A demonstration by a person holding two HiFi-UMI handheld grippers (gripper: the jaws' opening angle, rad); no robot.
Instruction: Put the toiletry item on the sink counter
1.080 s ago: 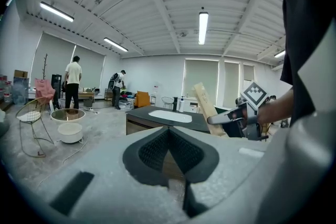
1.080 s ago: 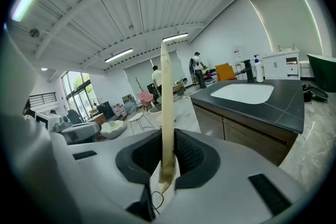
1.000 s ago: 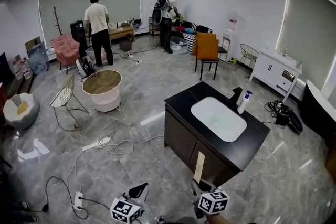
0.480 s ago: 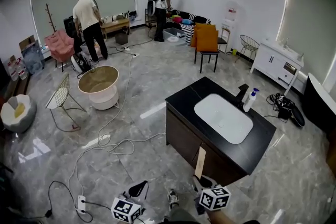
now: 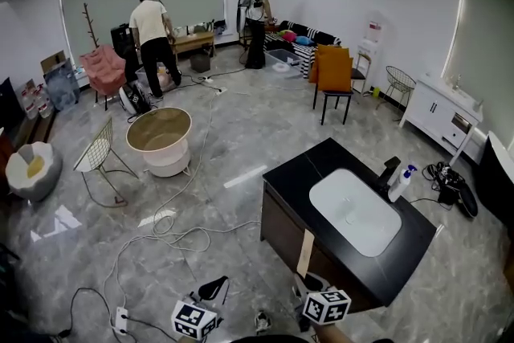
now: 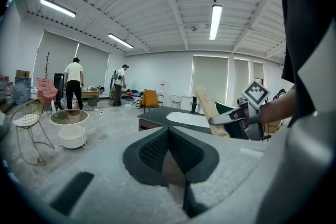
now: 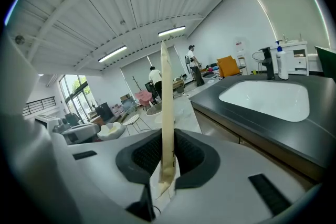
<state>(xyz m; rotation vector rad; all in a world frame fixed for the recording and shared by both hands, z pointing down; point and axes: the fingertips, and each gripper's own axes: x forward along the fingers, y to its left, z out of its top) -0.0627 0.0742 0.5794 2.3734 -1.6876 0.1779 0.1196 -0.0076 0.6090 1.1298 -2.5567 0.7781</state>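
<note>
My right gripper (image 7: pixel 167 157) is shut on a thin, flat cream-coloured toiletry item (image 7: pixel 165 113) that stands upright between its pads. In the head view that item (image 5: pixel 305 253) rises from the right gripper (image 5: pixel 309 283) at the bottom edge, just short of the black sink counter (image 5: pixel 297 173) and its white basin (image 5: pixel 353 213). The counter (image 7: pixel 252 123) lies ahead and to the right in the right gripper view. My left gripper (image 6: pixel 169 141) has its pads together with nothing in them. It hangs at the bottom left (image 5: pixel 213 289), over the floor.
A soap bottle with a blue pump (image 5: pixel 399 183) and a black tap (image 5: pixel 389 171) stand at the counter's far edge. Cables (image 5: pixel 161 237) trail over the grey floor to the left. A round tub (image 5: pixel 161 139), a wire chair (image 5: pixel 96 157) and two people stand further back.
In the head view the sink counter has shifted to the right and lower. Both grippers stay at the bottom edge, and the right one still grips the cream item.
</note>
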